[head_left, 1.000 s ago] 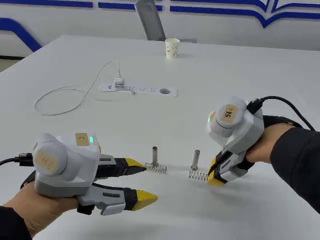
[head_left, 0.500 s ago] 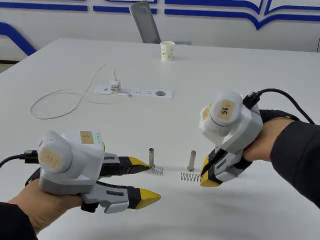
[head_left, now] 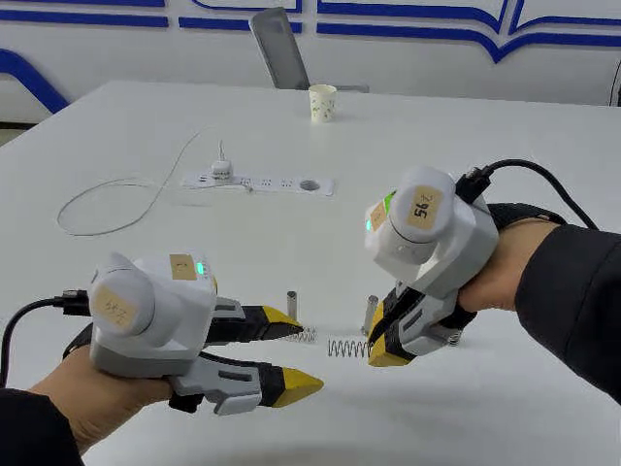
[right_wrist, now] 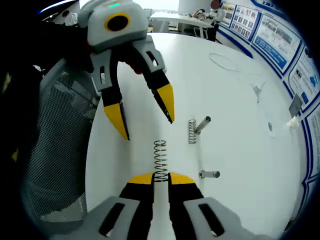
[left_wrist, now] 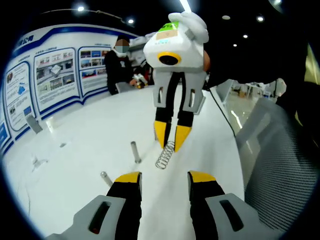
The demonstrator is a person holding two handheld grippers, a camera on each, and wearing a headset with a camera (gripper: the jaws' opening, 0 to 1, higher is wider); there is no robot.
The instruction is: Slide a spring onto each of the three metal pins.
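my right gripper [right_wrist: 160, 177] pinching spring [right_wrist: 160, 159] at one end; left gripper [left_wrist: 165, 176] released. spring light, floppy, i reckon; hold near end, bore free for pin [head_left: 370, 313].

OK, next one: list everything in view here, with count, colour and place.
table: one, white, under everything
metal pins: two seen, silver, upright, mid-table
loose spring: one, silver, lying at the foot of one pin
held spring: one, silver, clamped at one end, beside the other pin
power strip: one, white, further back, plug in it
cable: one, white, looping beside the strip
paper cup: one, white, far edge
chair: one, grey, beyond the table
left gripper: white, yellow tips, open, near the loose spring
right gripper: white, yellow tips, shut on the held spring
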